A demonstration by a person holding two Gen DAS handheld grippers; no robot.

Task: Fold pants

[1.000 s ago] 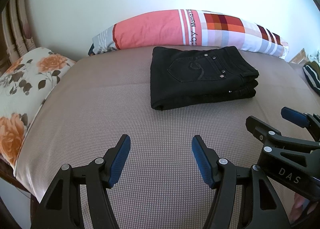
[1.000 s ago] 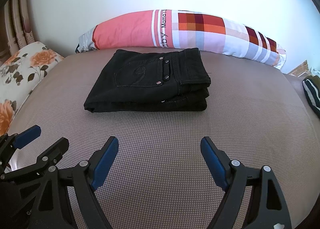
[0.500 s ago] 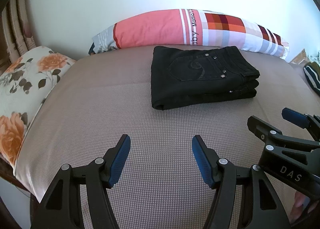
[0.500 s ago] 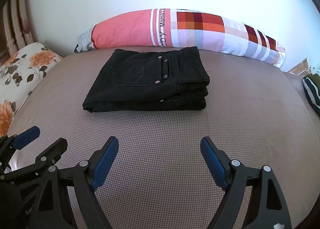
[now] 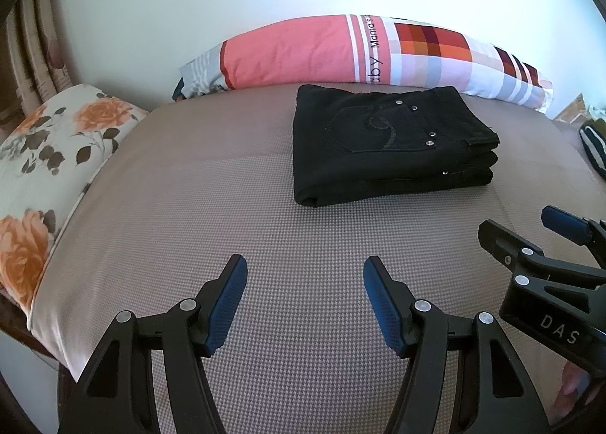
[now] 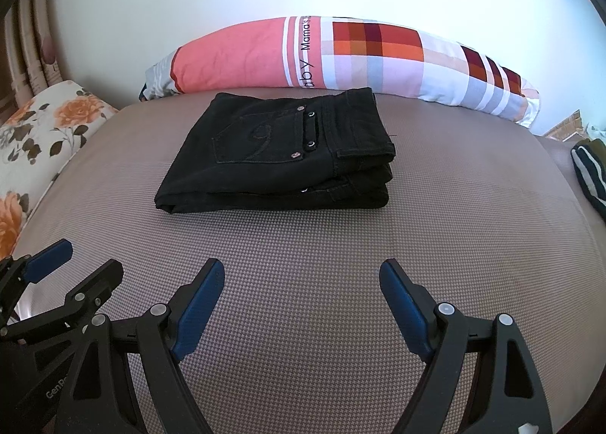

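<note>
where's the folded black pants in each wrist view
Left wrist view: the folded black denim pants lie right of centre in the upper half, on the taupe bedspread.
Right wrist view: they lie just left of centre in the upper half.
Shared landmark: the long pink and plaid bolster pillow, directly behind the pants in both.

Black pants (image 5: 382, 153) on a taupe houndstooth bed (image 5: 189, 214), coral-and-plaid bolster (image 5: 341, 51) up top, orange-rose floral pillow (image 5: 49, 153) on the left, blue-padded tools.

long pillow (image 6: 341, 55), floral pillow (image 5: 49, 153), mattress (image 6: 303, 244)
</note>
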